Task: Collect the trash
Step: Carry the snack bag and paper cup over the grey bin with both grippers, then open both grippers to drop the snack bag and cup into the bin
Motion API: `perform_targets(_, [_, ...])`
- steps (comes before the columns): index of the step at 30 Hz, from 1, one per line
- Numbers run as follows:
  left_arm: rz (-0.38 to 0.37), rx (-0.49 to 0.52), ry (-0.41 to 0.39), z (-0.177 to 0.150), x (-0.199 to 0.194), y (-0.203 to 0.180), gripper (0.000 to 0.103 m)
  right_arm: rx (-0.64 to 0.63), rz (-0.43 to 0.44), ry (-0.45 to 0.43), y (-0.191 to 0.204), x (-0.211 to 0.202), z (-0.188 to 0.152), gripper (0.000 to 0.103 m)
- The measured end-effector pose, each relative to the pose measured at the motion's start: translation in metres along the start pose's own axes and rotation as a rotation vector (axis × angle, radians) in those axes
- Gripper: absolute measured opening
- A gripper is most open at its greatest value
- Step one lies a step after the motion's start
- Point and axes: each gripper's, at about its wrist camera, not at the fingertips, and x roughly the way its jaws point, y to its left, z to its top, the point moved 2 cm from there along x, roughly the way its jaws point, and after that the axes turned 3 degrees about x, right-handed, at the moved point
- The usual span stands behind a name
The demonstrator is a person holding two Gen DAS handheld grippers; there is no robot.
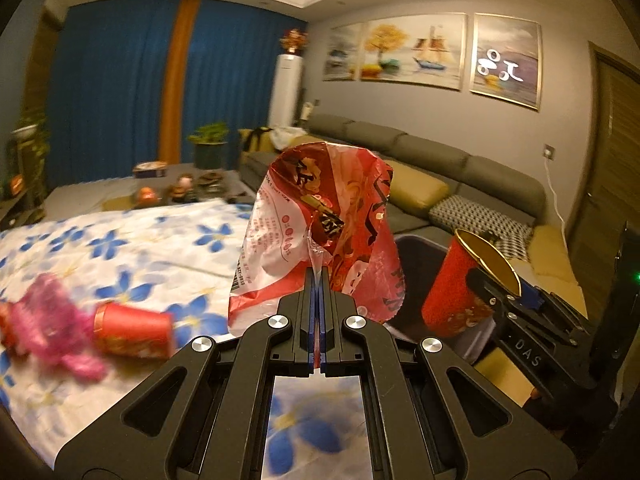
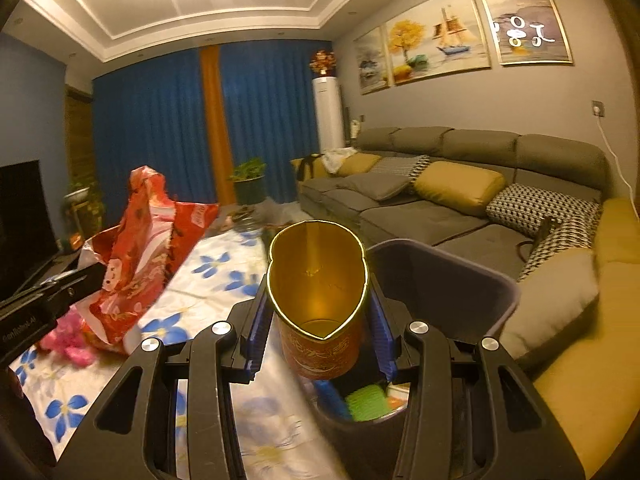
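Observation:
My left gripper point(image 1: 319, 276) is shut on a crumpled red and white snack wrapper point(image 1: 320, 220), held up above the flowered tablecloth point(image 1: 140, 248). The same wrapper point(image 2: 148, 248) shows at the left in the right wrist view. My right gripper point(image 2: 318, 308) is shut on a red paper cup with a gold inside point(image 2: 318, 292), squeezed out of round, above a dark bin point(image 2: 448, 280). That cup point(image 1: 460, 284) and the right gripper point(image 1: 496, 292) appear at the right in the left wrist view. Another red cup point(image 1: 132, 330) lies on its side on the cloth beside a pink fluffy thing point(image 1: 52, 320).
The bin point(image 1: 416, 248) stands at the table's right end and holds green and blue scraps point(image 2: 364, 400). A grey sofa with yellow and patterned cushions point(image 2: 460, 188) runs behind it. Small items and a potted plant point(image 1: 208, 144) sit on the far end of the table.

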Motion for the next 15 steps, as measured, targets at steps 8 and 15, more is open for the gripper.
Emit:
perform_targets(8, [-0.086, 0.028, 0.043, 0.003, 0.057, -0.031, 0.000, 0.031, -0.076, 0.004, -0.034, 0.013, -0.001, 0.044])
perform_targets(15, [-0.133, 0.041, 0.073, -0.001, 0.083, -0.043, 0.000, 0.037, -0.104, 0.009, -0.045, 0.020, -0.004, 0.044])
